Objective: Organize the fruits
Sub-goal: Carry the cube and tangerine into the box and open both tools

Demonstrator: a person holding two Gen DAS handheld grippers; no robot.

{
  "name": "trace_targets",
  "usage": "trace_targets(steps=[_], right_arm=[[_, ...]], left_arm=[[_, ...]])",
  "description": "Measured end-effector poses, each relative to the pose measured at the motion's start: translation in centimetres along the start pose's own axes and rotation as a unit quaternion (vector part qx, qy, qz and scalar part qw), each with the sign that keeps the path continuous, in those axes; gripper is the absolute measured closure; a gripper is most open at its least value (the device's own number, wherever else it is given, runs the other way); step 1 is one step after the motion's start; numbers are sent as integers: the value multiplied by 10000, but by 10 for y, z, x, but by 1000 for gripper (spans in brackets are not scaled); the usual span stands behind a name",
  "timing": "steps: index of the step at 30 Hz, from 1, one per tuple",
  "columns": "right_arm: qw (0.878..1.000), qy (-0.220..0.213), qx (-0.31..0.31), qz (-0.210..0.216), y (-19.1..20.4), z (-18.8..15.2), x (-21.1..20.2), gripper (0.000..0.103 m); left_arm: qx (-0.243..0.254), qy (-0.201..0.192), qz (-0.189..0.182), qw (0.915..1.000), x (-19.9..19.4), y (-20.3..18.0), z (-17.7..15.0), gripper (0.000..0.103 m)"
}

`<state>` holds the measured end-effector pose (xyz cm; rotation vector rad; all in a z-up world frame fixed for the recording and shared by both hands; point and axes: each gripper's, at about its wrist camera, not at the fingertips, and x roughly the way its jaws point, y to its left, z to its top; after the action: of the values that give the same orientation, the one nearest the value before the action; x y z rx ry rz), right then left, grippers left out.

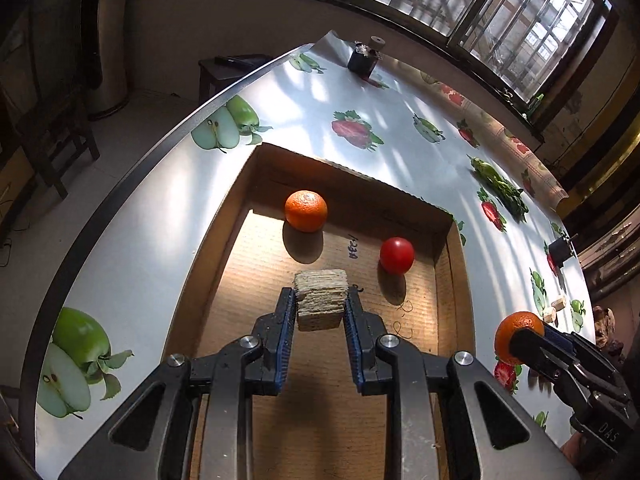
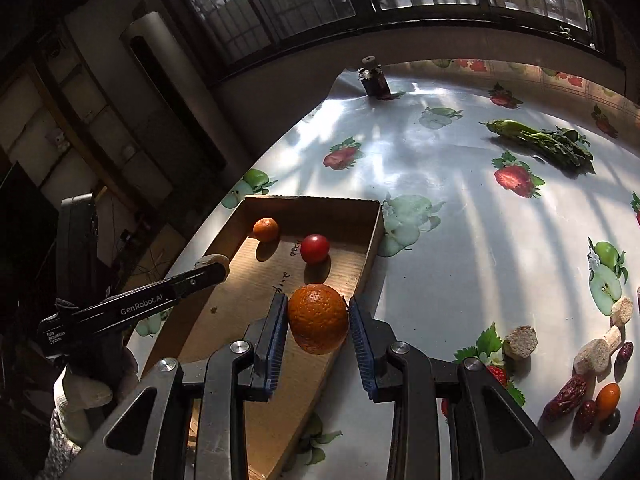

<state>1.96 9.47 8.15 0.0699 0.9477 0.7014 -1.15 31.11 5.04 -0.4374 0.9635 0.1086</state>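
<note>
A shallow cardboard box lies on the fruit-print table. In it sit a small orange and a red tomato. My left gripper is shut on a pale, rough biscuit-like block and holds it over the box floor; it also shows in the right wrist view. My right gripper is shut on a large orange above the box's near right edge.
A bunch of leafy greens lies far right. Pale chunks, red dates, a small orange fruit and a dark one lie at the right. A dark jar stands at the far edge.
</note>
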Motion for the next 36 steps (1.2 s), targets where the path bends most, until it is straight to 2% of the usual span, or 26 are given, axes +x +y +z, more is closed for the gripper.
trace_targets(steps=[7, 10, 14, 19, 22, 26, 31, 33, 34, 36], right_arm=[[9991, 405, -122, 39, 17, 4, 67, 69], [9988, 481, -84, -2, 16, 5, 85, 69], [9986, 458, -57, -255, 14, 9, 95, 68], [9992, 359, 122, -119, 10, 11, 86, 56], [9997, 134, 206, -10, 5, 12, 61, 56], [9981, -120, -28, -608, 0, 1, 26, 56], [9911, 174, -287, -1287, 4, -30, 22, 57], [9904, 296, -334, -1312, 7, -43, 27, 59], [9897, 370, -380, -1328, 8, -48, 30, 64], [9901, 408, -394, -1282, 11, -57, 31, 66]], left_arm=[[-203, 195, 34, 9996, 26, 19, 0, 80], [-208, 179, -24, 9996, 29, 23, -1, 80], [-196, 176, -41, 9996, 30, 23, 1, 78], [-257, 183, -152, 9994, 29, 24, 3, 74], [-265, 93, -210, 9994, 28, 23, 2, 71], [-249, 151, -301, 9991, 29, 23, 1, 69], [-70, 220, -296, 9993, 29, 19, -3, 65], [104, 242, -284, 9992, 27, 15, -5, 59], [185, 252, -294, 9991, 26, 14, -6, 57], [289, 281, -356, 9986, 24, 15, -9, 56]])
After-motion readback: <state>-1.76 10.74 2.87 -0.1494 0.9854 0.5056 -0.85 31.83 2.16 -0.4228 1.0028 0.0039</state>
